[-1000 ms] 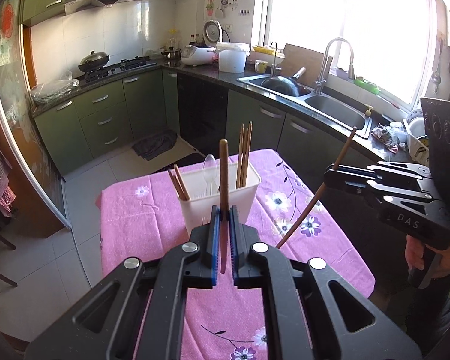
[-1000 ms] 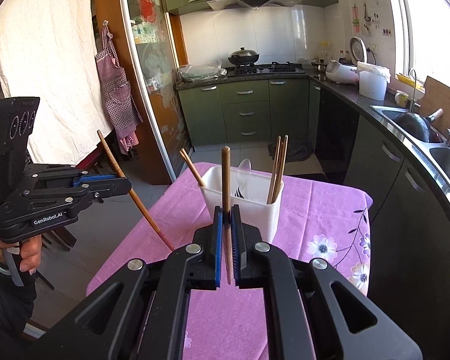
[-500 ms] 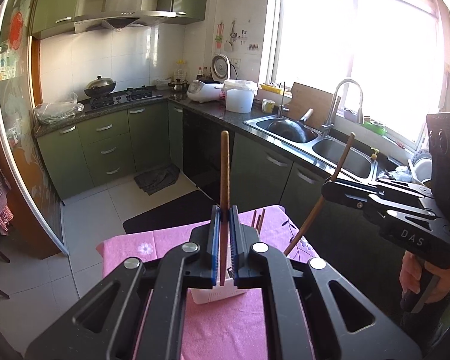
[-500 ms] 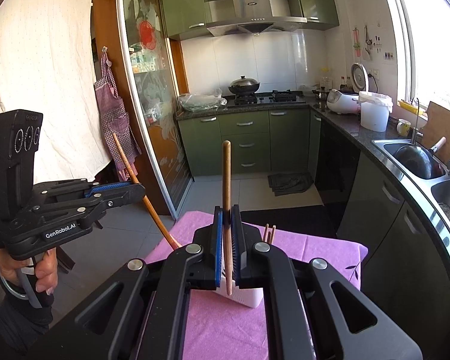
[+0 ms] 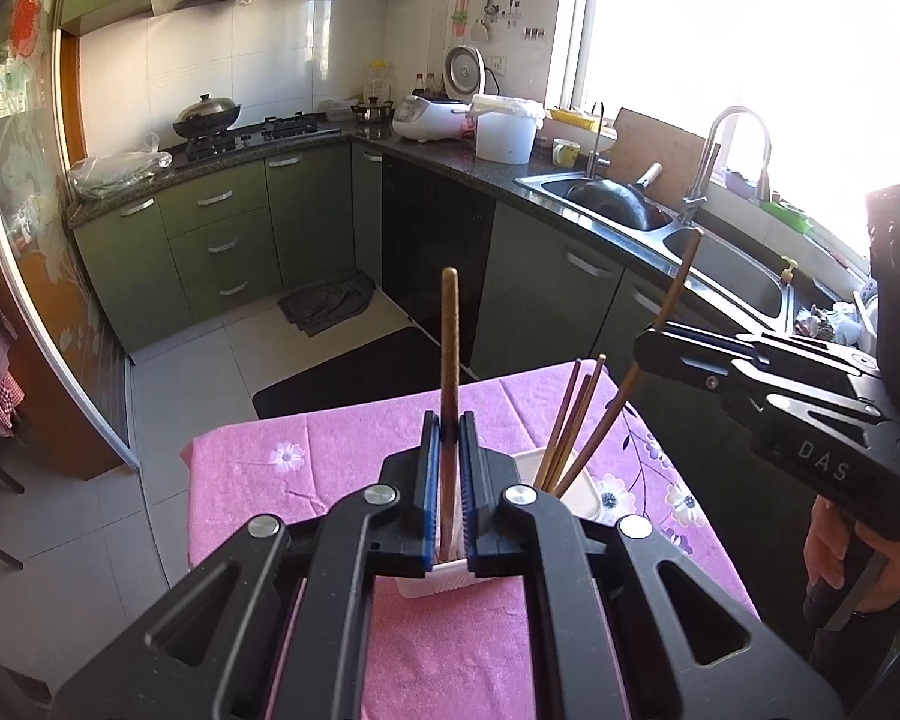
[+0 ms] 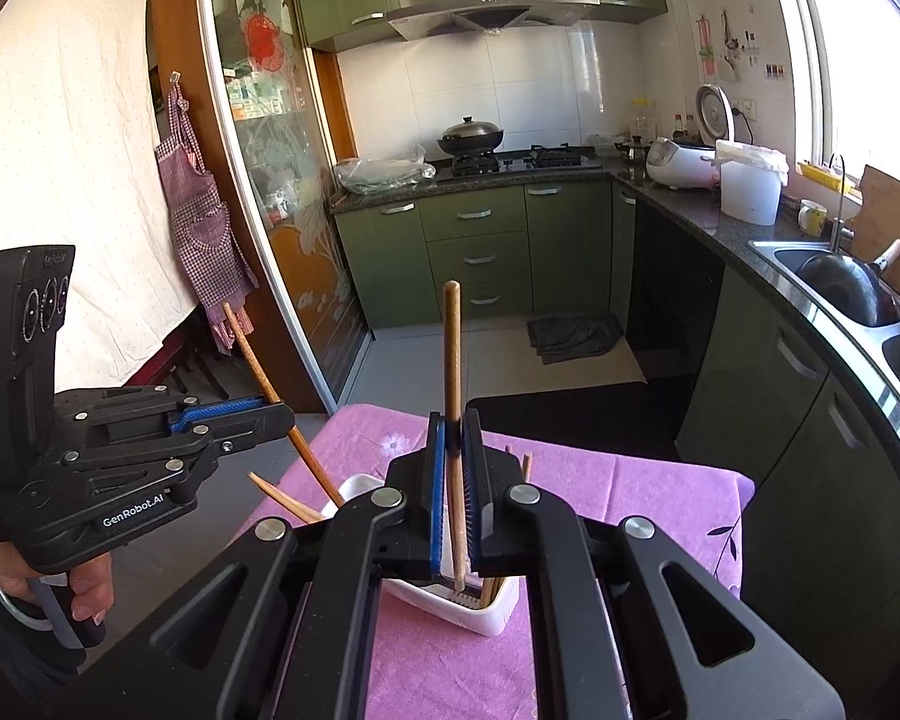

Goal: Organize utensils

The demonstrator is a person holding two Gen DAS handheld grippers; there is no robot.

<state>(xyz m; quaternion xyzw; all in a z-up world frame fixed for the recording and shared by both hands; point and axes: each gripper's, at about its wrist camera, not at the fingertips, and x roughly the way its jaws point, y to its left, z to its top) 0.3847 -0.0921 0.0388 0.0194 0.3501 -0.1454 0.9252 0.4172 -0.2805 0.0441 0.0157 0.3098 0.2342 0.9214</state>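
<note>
Wooden chopstick stands nearly upright in the left gripper, blue pads clamped tight on its lower half, tip down over the white utensil holder. Landmark = that holder, sitting on the pink flowered tablecloth, w/ the gripper bodies covering most of it in both views.

Right gripper likewise pinched on a second wooden chopstick, also near vertical, lower end just above or inside the holder's near end; can't tell which. In left wrist view this stick leans in from the right, tip among the holder's contents.

Inside the holder: a bunch of brown chopsticks leaning up and right at its far-right corner. In right wrist view one loose chopstick pokes out of the holder's left end.

Left of the holder in right wrist view, a hand grips the left tool's handle. Right of the holder in left wrist view, another hand is on the right tool.

Beyond the holder: black floor mat, green cabinets, stove w/ lidded wok. Right of and beyond it: steel sink w/ a dark pan in it, tap, bright window
</note>
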